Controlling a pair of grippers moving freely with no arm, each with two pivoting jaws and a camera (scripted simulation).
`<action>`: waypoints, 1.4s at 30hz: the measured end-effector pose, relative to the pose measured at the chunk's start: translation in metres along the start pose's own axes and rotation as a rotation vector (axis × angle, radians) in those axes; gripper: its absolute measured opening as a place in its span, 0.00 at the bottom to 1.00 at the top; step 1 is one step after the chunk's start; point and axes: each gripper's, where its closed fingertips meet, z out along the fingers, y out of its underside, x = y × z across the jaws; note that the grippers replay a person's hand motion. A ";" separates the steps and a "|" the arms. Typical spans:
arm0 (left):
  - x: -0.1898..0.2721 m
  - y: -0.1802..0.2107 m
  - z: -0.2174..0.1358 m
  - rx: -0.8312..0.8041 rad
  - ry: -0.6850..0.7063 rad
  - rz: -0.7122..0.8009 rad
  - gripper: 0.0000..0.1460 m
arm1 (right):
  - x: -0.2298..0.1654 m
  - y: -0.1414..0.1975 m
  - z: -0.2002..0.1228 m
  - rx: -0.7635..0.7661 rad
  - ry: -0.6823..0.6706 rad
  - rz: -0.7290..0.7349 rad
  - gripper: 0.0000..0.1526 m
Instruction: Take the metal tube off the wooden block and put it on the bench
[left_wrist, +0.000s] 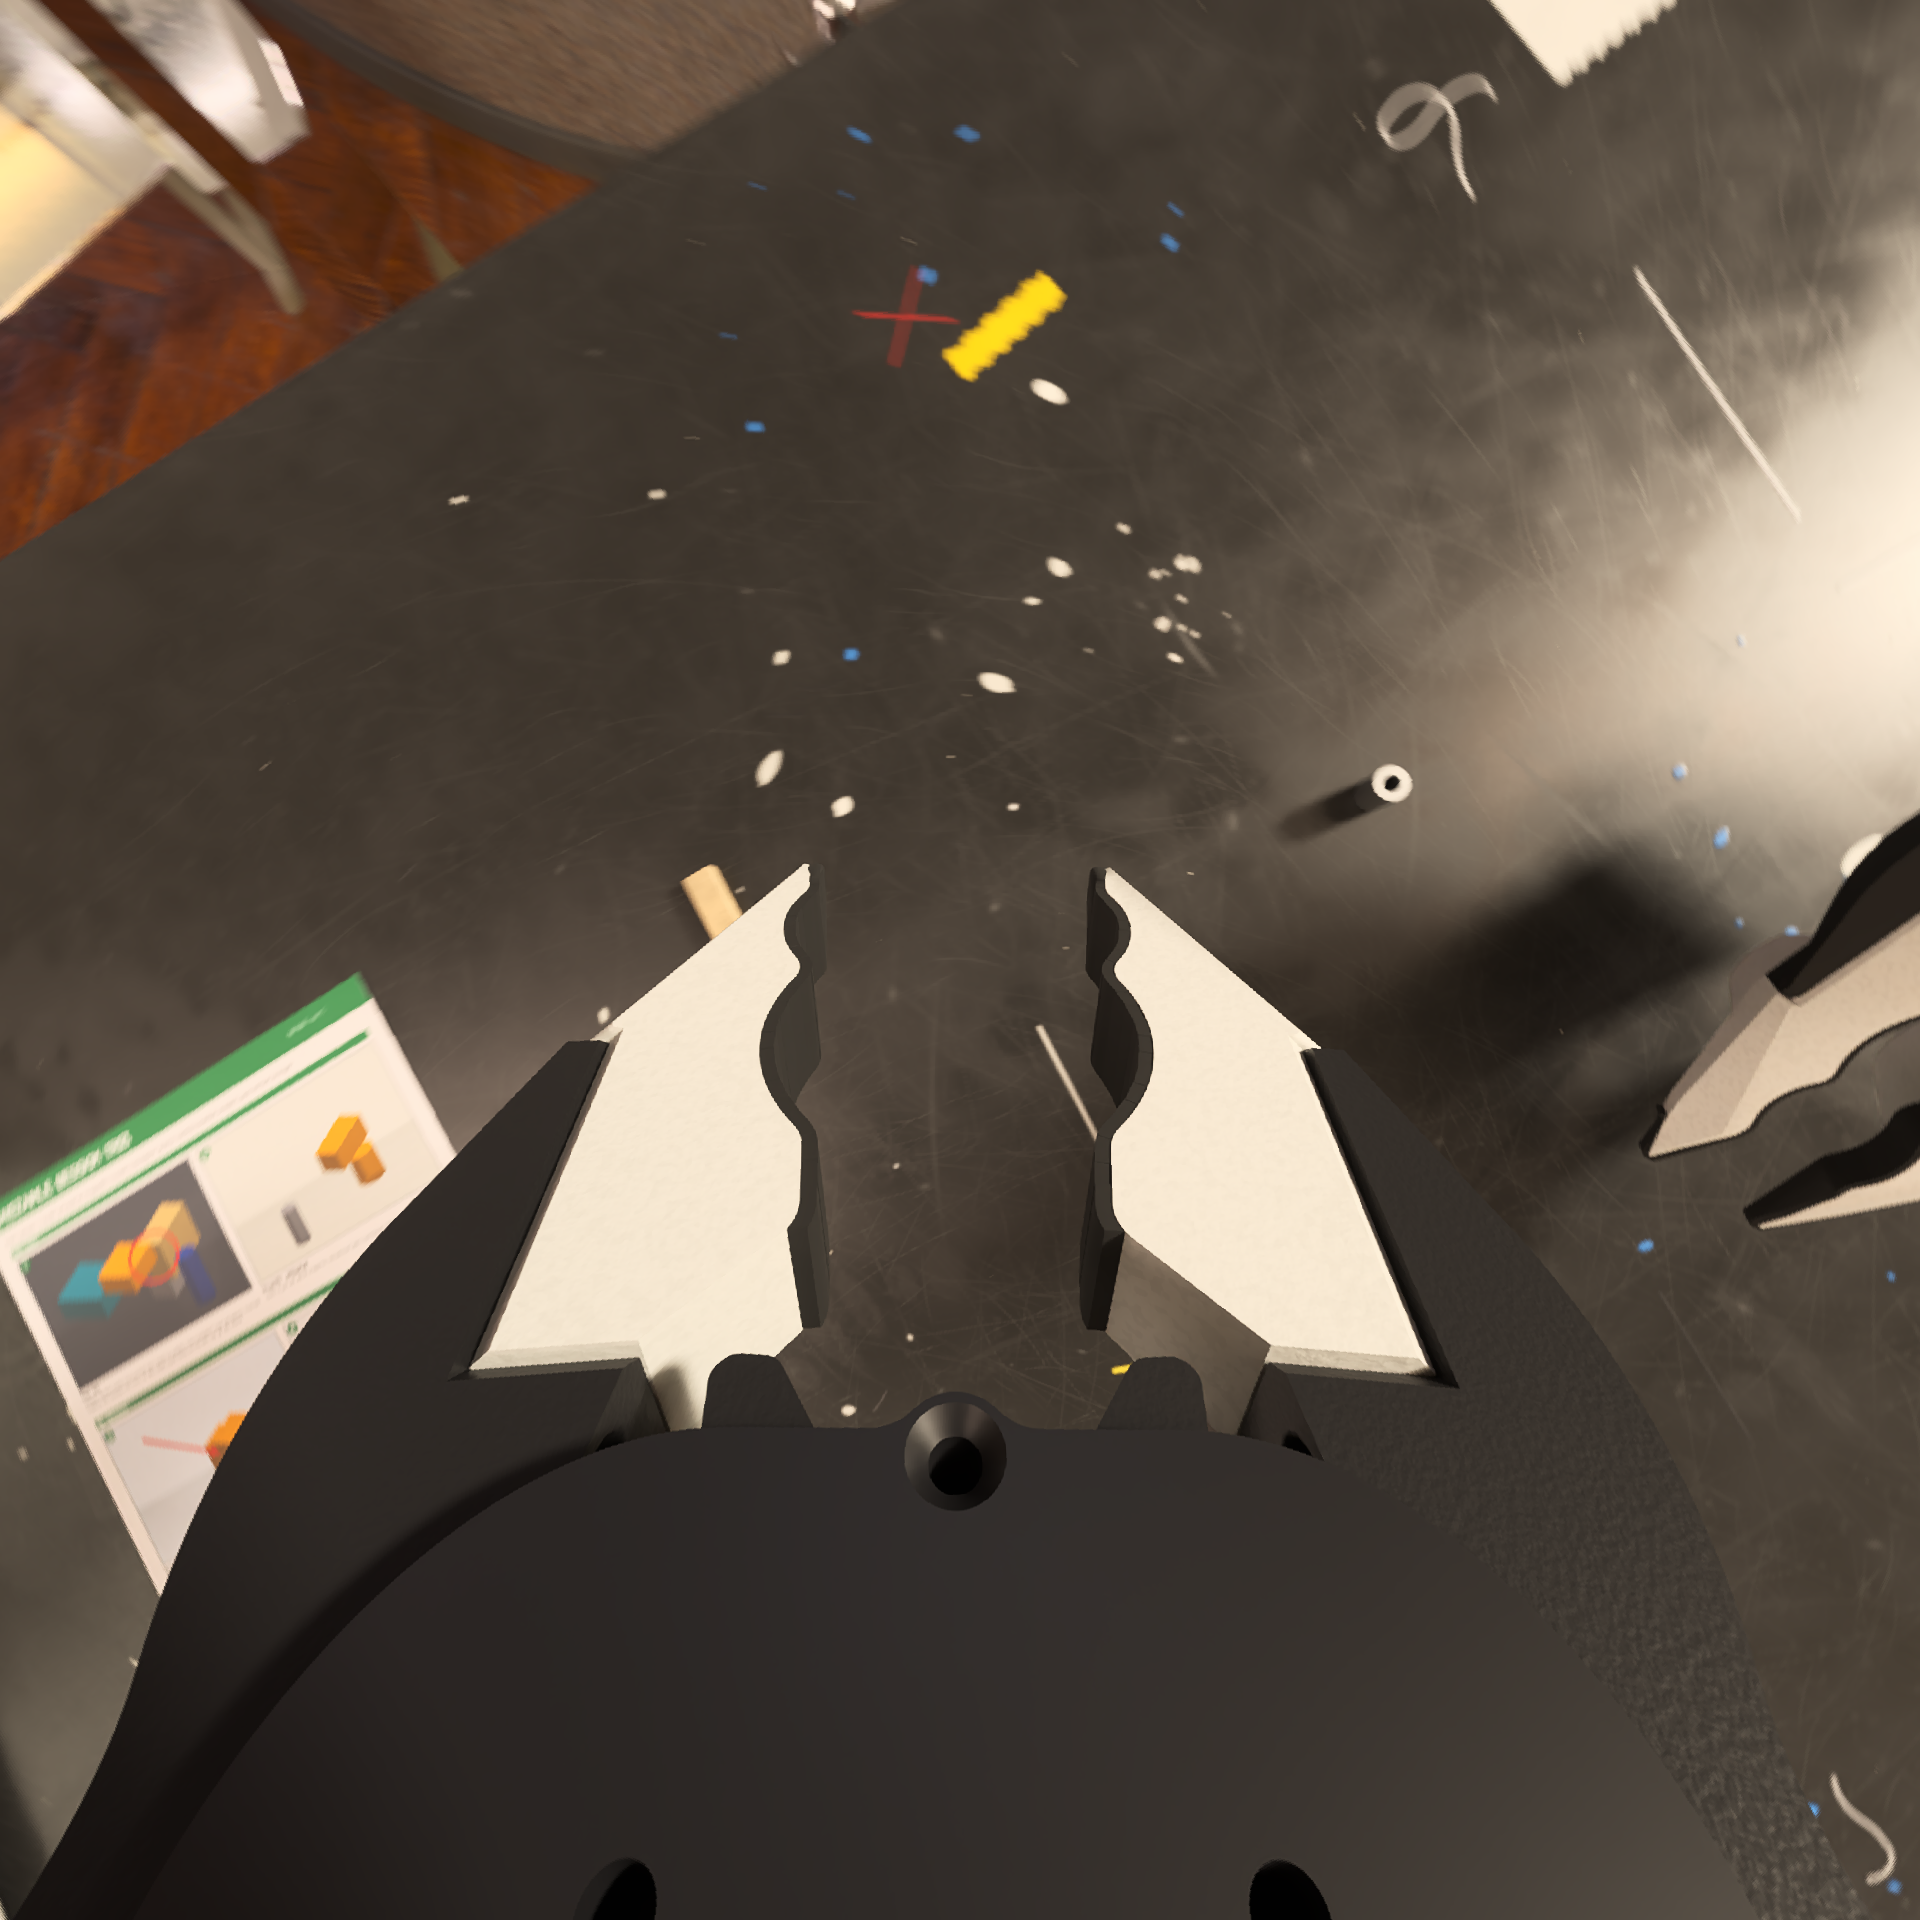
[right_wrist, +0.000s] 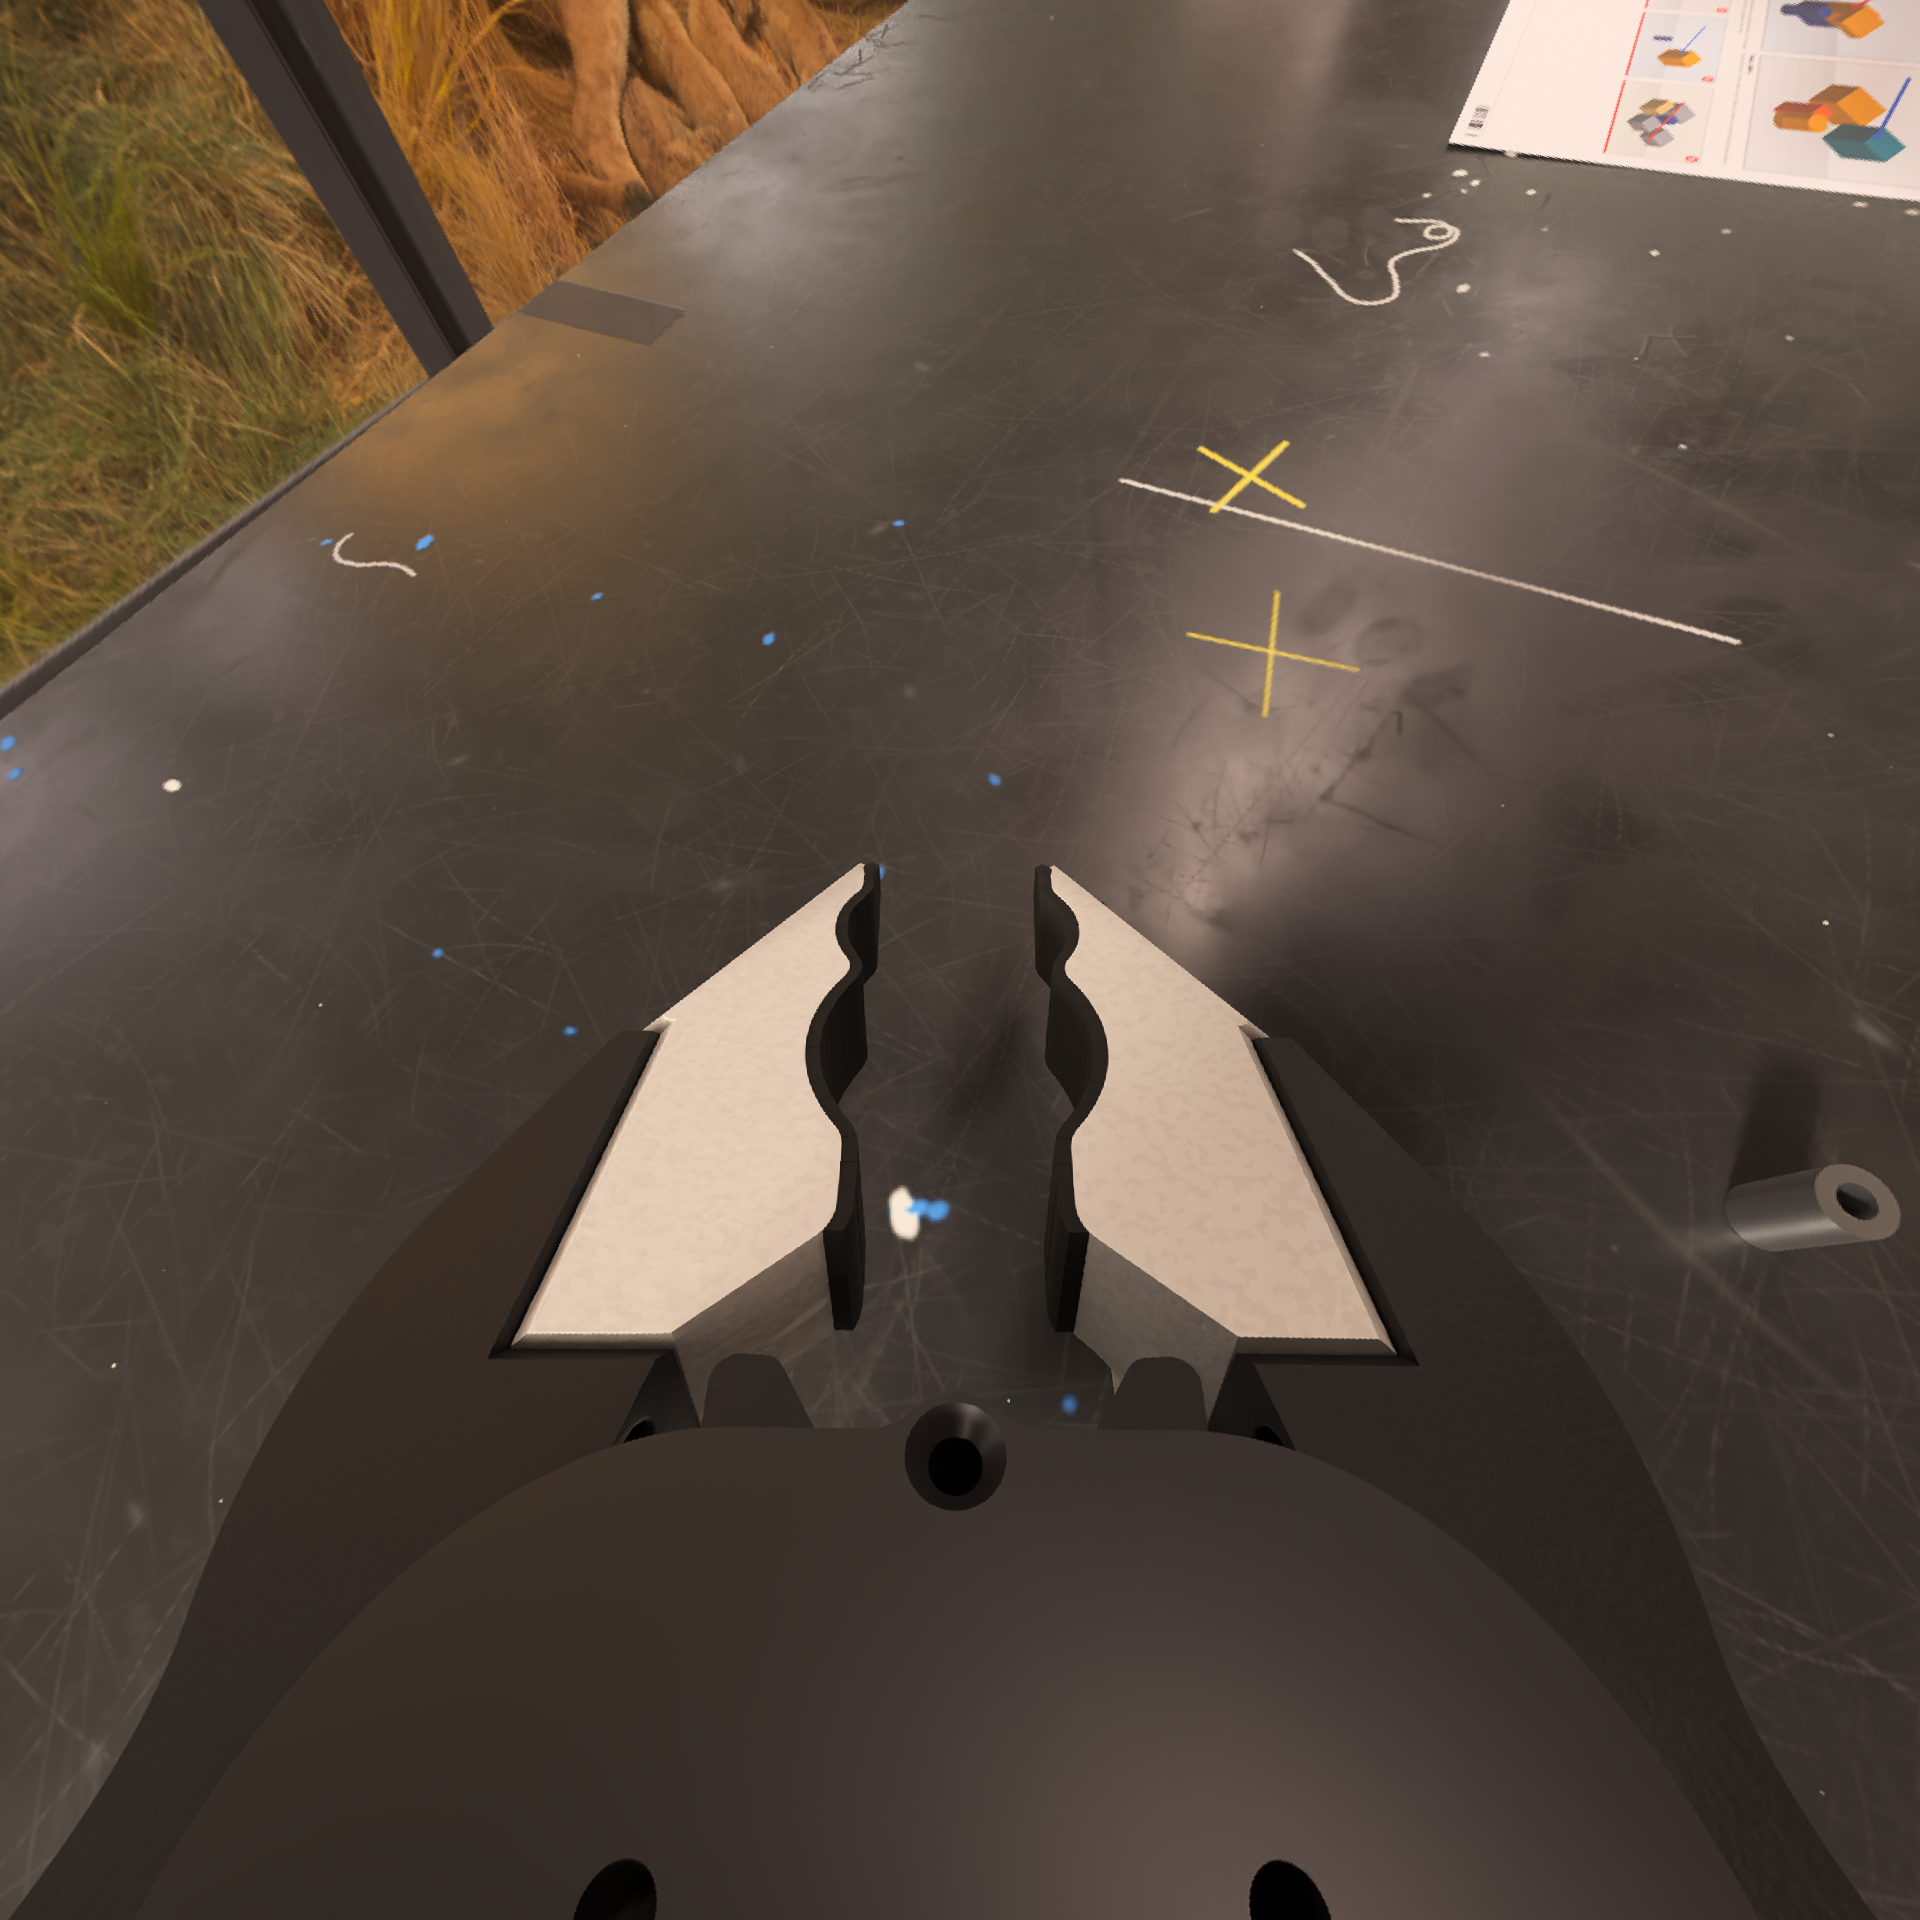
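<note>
The small dark metal tube (left_wrist: 1345, 802) lies on its side on the black bench (left_wrist: 520, 727), ahead and to the right of my left gripper (left_wrist: 951, 883), which is open and empty. A pale wooden block (left_wrist: 712, 900) peeks out behind the left finger, mostly hidden. In the right wrist view the tube (right_wrist: 1808, 1210) lies on the bench (right_wrist: 623, 831) to the right of my right gripper (right_wrist: 956, 878), which is open and empty. The right gripper also shows at the right edge of the left wrist view (left_wrist: 1808, 1091).
A green-edged instruction sheet (left_wrist: 208, 1226) lies on the left. A yellow strip (left_wrist: 1006, 325) and red cross mark (left_wrist: 902, 316) lie farther ahead. Another sheet (right_wrist: 1714, 83), yellow crosses (right_wrist: 1270, 652) and a white line (right_wrist: 1434, 561) mark the bench. The bench edge runs at left.
</note>
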 end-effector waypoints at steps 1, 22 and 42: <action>-0.010 0.002 -0.009 0.030 -0.017 -0.039 0.34 | 0.000 0.000 0.000 0.001 0.000 0.002 0.19; -0.030 -0.035 -0.138 0.742 0.124 -0.197 0.33 | 0.000 -0.001 0.000 -0.001 0.002 0.000 0.19; -0.097 0.064 -0.021 -0.061 -0.246 -0.269 0.37 | 0.066 -0.013 -0.033 0.141 0.369 0.106 0.28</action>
